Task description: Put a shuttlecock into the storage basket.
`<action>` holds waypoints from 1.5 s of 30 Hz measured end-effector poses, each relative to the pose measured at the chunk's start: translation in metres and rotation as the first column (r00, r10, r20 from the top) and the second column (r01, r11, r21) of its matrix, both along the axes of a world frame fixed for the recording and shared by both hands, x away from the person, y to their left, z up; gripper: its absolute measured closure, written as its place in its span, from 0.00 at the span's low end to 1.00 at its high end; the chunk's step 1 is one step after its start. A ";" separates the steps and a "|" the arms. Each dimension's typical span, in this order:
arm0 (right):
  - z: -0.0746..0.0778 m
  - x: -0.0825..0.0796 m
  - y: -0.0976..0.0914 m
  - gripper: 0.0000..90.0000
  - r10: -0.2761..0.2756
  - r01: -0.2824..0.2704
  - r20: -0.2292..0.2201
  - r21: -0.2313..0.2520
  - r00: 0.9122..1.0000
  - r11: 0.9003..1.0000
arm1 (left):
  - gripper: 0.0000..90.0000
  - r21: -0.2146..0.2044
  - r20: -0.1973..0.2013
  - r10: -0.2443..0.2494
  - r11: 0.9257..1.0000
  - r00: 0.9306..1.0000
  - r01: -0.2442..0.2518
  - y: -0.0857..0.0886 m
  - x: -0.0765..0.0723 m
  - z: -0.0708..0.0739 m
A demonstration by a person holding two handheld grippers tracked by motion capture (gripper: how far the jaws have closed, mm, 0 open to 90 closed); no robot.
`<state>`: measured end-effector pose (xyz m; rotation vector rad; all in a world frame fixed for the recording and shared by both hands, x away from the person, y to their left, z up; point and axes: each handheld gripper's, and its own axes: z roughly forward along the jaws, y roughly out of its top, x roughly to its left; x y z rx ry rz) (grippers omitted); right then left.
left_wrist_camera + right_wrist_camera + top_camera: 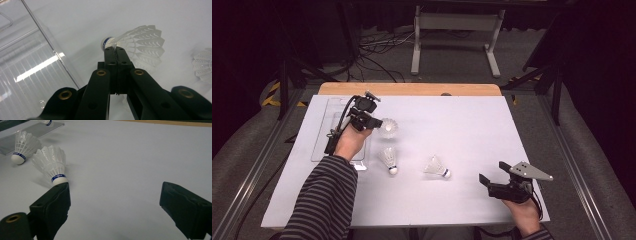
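Observation:
My left gripper (373, 122) is shut on a white shuttlecock (388, 128), held a little above the white table sheet. In the left gripper view the jaws (115, 49) meet on the feather stems just behind the shuttlecock's (140, 42) blue-banded cork. Two more shuttlecocks lie mid-table, one (389, 161) nearer my left forearm and one (436, 167) to its right. At the front right my right gripper (493, 176) rests open, nothing between its jaws. In its own view the right gripper (115, 195) points past the nearer shuttlecock (52, 165) and the farther one (23, 145).
A clear plastic tray (323, 131) lies on the left of the table, its wall (42, 37) close beside the left gripper. The white sheet (462, 125) covers a wooden table top (412, 89). Beyond the table stand a metal frame and cables on the floor.

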<state>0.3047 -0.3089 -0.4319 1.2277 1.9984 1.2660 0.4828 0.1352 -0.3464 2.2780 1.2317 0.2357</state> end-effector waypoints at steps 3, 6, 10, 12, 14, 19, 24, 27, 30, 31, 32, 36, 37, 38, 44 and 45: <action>0.000 0.000 0.000 0.11 0.000 0.000 0.000 0.000 1.000 1.000 | 1.00 -0.006 0.005 -0.001 1.000 1.000 0.001 0.005 -0.003 0.003; 0.000 0.000 0.000 0.11 0.000 0.000 -0.002 -0.002 1.000 1.000 | 1.00 -0.014 0.009 0.002 1.000 1.000 -0.002 0.010 -0.005 0.006; 0.000 0.000 0.000 0.12 0.001 -0.001 0.000 -0.009 1.000 1.000 | 1.00 -0.036 0.012 0.010 0.999 1.000 -0.010 0.017 -0.007 0.008; 0.000 0.000 0.000 0.12 0.000 0.000 -0.001 -0.005 1.000 1.000 | 1.00 -0.043 0.018 0.014 0.999 1.000 -0.013 0.020 -0.008 0.009; 0.000 0.000 0.000 0.12 0.000 0.000 0.000 -0.006 1.000 1.000 | 1.00 -0.048 0.019 0.010 0.999 1.000 -0.009 0.022 -0.009 0.010; 0.000 0.000 0.000 0.12 0.000 0.000 -0.001 -0.009 1.000 1.000 | 1.00 -0.061 0.027 0.014 0.998 1.000 -0.012 0.027 -0.012 0.013; 0.000 0.000 0.000 0.12 -0.001 0.001 0.000 -0.011 1.000 1.000 | 1.00 -0.078 0.036 0.021 0.997 0.999 -0.018 0.032 -0.015 0.015; 0.000 0.000 0.000 0.12 -0.001 0.001 -0.001 -0.010 1.000 1.000 | 1.00 -0.084 0.041 0.026 0.996 0.999 -0.023 0.035 -0.017 0.017; 0.000 0.000 0.000 0.12 0.000 0.000 -0.001 -0.011 1.000 1.000 | 1.00 -0.091 0.045 0.032 0.996 0.998 -0.027 0.038 -0.019 0.019; 0.000 0.000 0.000 0.12 0.000 0.000 -0.001 -0.011 1.000 1.000 | 1.00 -0.091 0.047 0.034 0.995 0.998 -0.029 0.039 -0.020 0.019; 0.000 0.000 0.000 0.12 0.000 0.000 -0.001 -0.011 1.000 1.000 | 1.00 -0.093 0.051 0.037 0.995 0.998 -0.032 0.041 -0.021 0.019; 0.000 0.000 0.000 0.12 0.001 -0.001 -0.001 -0.010 1.000 1.000 | 1.00 -0.098 0.059 0.042 0.995 0.997 -0.036 0.046 -0.023 0.021; 0.000 0.000 0.000 0.12 0.001 -0.001 -0.001 -0.010 1.000 1.000 | 1.00 -0.106 0.057 0.045 0.994 0.997 -0.039 0.048 -0.024 0.022; 0.000 0.000 0.000 0.12 0.001 -0.001 -0.001 -0.010 1.000 1.000 | 1.00 -0.106 0.057 0.045 0.994 0.997 -0.039 0.048 -0.024 0.022; 0.000 0.000 0.000 0.12 0.000 0.000 -0.002 -0.010 1.000 1.000 | 1.00 -0.122 0.071 0.071 0.991 0.995 -0.062 0.060 -0.030 0.026; 0.000 0.000 0.001 0.12 0.000 0.000 -0.001 -0.011 1.000 1.000 | 1.00 -0.121 0.073 0.068 0.991 0.995 -0.059 0.062 -0.031 0.026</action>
